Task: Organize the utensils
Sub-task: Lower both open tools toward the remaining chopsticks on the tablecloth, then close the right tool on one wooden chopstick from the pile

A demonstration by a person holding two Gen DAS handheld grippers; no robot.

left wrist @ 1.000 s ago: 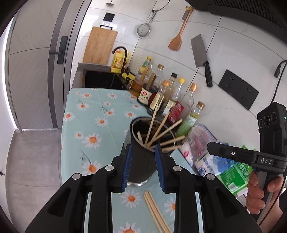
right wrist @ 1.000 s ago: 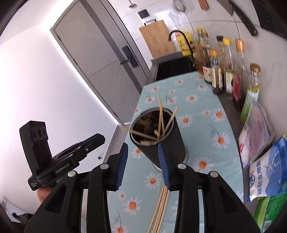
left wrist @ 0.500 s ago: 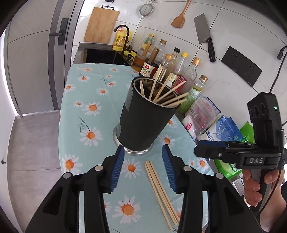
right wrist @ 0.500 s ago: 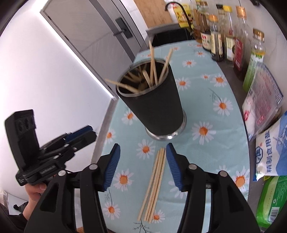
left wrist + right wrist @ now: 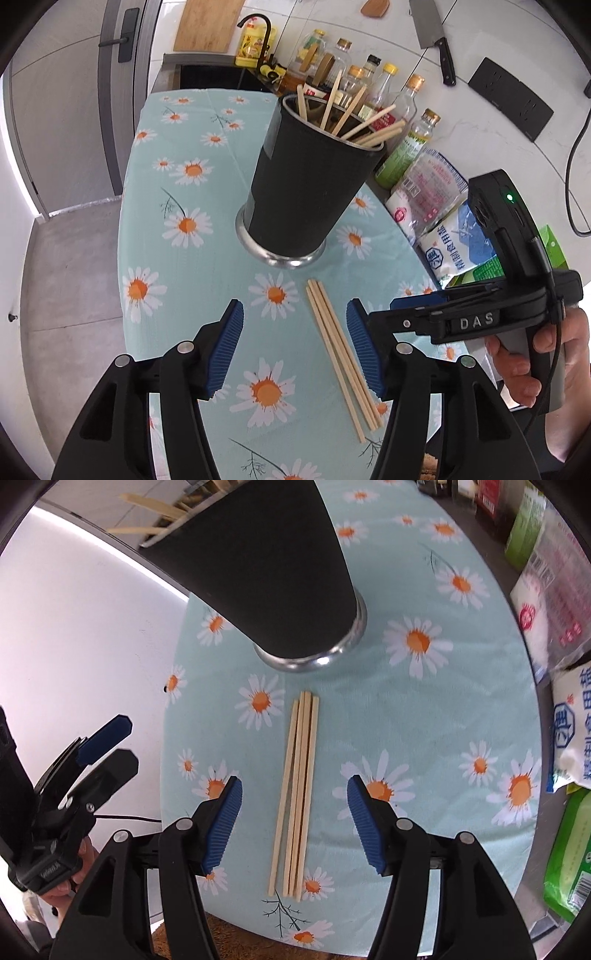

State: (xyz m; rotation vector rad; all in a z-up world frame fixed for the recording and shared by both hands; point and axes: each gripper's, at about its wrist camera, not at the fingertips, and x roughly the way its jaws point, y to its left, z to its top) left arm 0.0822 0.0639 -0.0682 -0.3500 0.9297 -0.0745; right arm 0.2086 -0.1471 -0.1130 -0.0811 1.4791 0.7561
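A small bundle of loose wooden chopsticks (image 5: 297,794) lies flat on the daisy-print surface (image 5: 424,709), near its front edge, their far tips just short of the steel foot of the black utensil cup (image 5: 303,184). The cup stands upright toward the middle of the surface and already holds several more chopsticks (image 5: 354,114) that lean out over its rim.

The right claw (image 5: 294,825) hangs above the loose bundle with the sticks showing between its blue pads (image 5: 221,823); its jaws are opening, stand moderately wide, and grip nothing. The left claw (image 5: 295,350) hovers over the same stretch of cloth, with the bundle running under its right-hand pad; its jaws too are opening and empty. How many sticks make up the bundle is hard to settle, probably four.

Along the right edge of the surface stand sauce bottles (image 5: 406,147) and bagged goods (image 5: 428,192). A hand (image 5: 524,365) holds the right claw's grip.
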